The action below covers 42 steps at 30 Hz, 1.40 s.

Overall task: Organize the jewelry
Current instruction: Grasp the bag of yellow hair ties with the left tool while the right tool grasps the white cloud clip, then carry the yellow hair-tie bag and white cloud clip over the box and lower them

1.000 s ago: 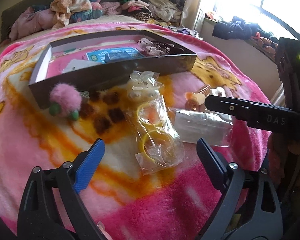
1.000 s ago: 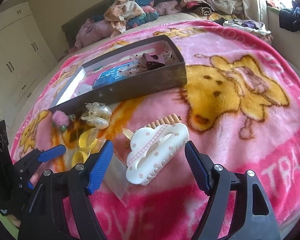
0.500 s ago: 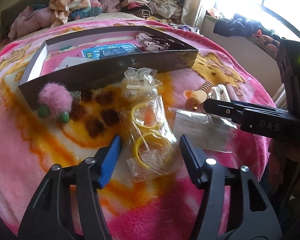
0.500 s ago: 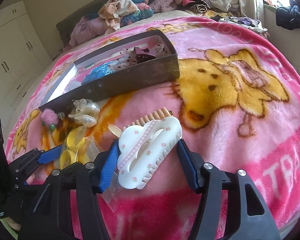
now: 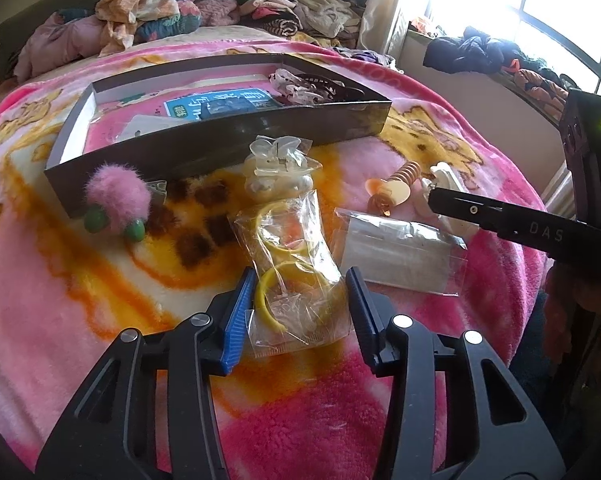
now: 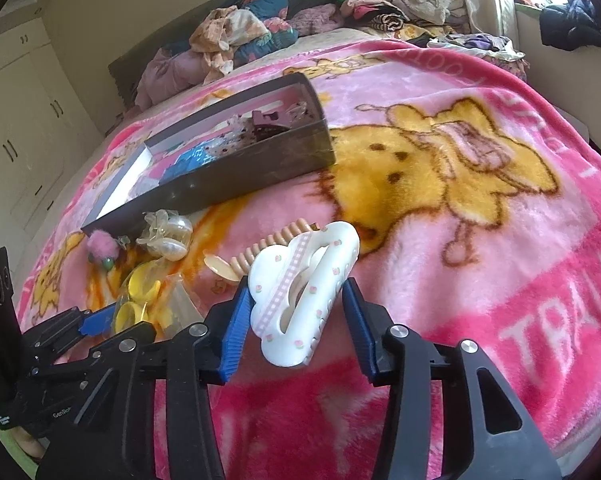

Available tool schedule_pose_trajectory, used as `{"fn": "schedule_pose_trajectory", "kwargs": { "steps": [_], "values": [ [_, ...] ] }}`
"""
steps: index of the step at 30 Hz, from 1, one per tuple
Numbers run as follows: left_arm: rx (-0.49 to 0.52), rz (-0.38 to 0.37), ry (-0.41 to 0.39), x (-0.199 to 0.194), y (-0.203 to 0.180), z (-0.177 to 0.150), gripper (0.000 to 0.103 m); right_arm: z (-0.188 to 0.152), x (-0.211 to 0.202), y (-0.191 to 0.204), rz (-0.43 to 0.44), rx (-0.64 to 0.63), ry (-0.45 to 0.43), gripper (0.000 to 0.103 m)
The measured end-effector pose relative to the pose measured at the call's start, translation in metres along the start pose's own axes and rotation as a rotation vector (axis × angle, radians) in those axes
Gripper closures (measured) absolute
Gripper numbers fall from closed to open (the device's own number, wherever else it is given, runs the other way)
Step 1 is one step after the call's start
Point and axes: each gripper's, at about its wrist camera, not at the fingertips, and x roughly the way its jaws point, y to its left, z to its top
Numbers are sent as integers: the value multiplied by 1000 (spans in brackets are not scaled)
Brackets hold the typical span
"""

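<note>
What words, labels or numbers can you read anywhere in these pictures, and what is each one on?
"DAS": black finger of the right gripper, seen from the left wrist.
"GenRob", cut off: black body of the left gripper, seen from the right wrist.
"TRAL", cut off: white letters on the pink fleece blanket.
Blue card in the long dark cardboard box: large characters, too blurred to read.

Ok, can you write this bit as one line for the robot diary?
left gripper: open around bracelet bag | right gripper: open around white hair claw | box: waiting
</note>
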Motion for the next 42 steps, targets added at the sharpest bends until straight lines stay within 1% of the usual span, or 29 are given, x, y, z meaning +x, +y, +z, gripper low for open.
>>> {"fn": "schedule_pose_trajectory", "kwargs": {
  "steps": [7, 13, 19, 26, 36, 37, 38, 42],
  "values": [
    [-13, 1, -25, -10, 2, 3, 67, -1, -13, -10, 8, 30, -35, 62],
    [-19, 0, -49, -18, 4, 8, 67, 1, -24, -9, 30, 31, -66, 63],
    [-40, 9, -85, -29, 11, 18, 67, 6, -35, 4, 57, -11, -100, 63],
    [-80, 27, -116, -36, 27, 26, 67, 15, -39, 19, 70, -49, -115, 64],
    [-128, 52, -165, -48, 52, 38, 67, 30, -32, 49, 106, -121, -114, 65],
    [-131, 55, -170, -48, 54, 39, 67, 32, -31, 53, 113, -126, -116, 65],
    [-134, 58, -175, -49, 56, 41, 67, 35, -30, 57, 118, -133, -117, 68],
    [-148, 66, -196, -51, 64, 47, 67, 44, -25, 71, 125, -170, -118, 68]
  ]
}}
